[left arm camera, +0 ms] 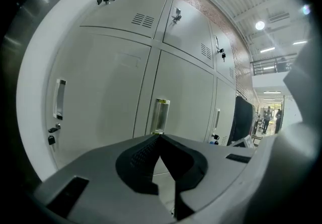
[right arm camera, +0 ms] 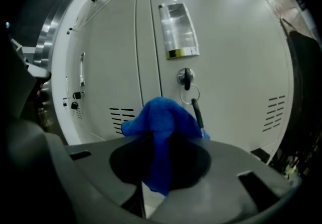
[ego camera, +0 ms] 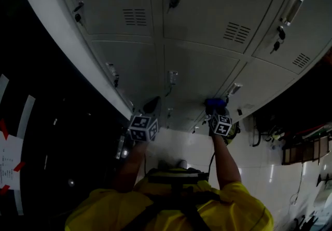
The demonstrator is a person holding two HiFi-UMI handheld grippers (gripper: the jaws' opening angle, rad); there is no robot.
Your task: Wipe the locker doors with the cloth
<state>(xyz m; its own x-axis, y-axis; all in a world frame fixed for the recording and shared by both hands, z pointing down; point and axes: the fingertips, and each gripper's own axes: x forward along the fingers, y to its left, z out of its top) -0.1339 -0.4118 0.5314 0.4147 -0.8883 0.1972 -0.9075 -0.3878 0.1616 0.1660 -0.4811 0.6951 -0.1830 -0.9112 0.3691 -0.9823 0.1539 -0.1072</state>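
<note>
Your right hand-held gripper clamps the bunched blue cloth; press it flat against the grey metal locker door. Your left hand-held gripper is closed and empty.

Blue cloth against pale grey locker doors; the sleeves are yellow

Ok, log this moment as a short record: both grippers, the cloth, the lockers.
left gripper: jaws together, nothing between them
right gripper: shut on blue cloth
cloth position: in front of a grey locker door, just below its keyed lock
cloth touching door: cannot tell
</note>
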